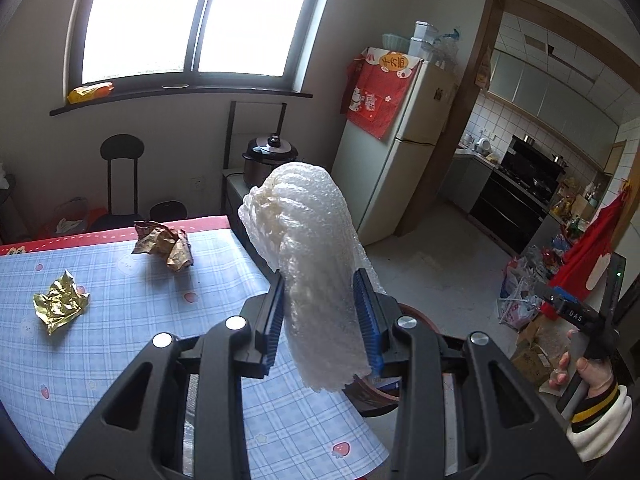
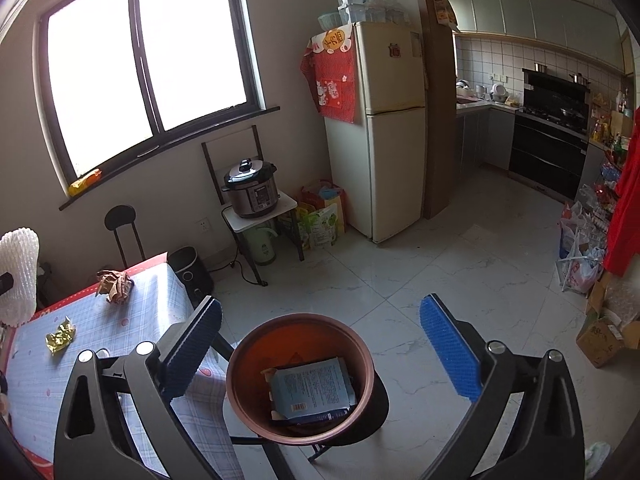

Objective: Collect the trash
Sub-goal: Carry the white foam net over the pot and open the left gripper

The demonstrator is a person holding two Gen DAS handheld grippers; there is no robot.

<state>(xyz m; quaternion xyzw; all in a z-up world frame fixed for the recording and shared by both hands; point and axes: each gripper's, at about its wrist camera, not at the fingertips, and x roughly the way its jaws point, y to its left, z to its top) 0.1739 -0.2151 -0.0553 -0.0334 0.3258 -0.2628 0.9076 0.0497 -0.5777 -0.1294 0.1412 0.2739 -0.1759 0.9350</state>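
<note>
My left gripper (image 1: 318, 280) is shut on a piece of white foam netting (image 1: 308, 248), held up beyond the table's right edge; the foam also shows at the left edge of the right wrist view (image 2: 18, 276). On the blue checked tablecloth (image 1: 120, 360) lie a crumpled gold wrapper (image 1: 60, 306) and a crumpled brown paper (image 1: 164, 244). My right gripper (image 2: 320, 304) stands open and empty above a round brown bin (image 2: 234, 364) on a black stool beside the table. A blue-and-white packet (image 2: 312, 392) lies inside the bin.
A fridge (image 2: 392, 140) stands by the kitchen doorway. A pressure cooker (image 2: 252, 192) sits on a small stand by the wall, with bags (image 2: 324, 220) beside it. A black chair (image 1: 120, 176) is behind the table. Bags and cardboard boxes (image 2: 600, 336) crowd the floor at right.
</note>
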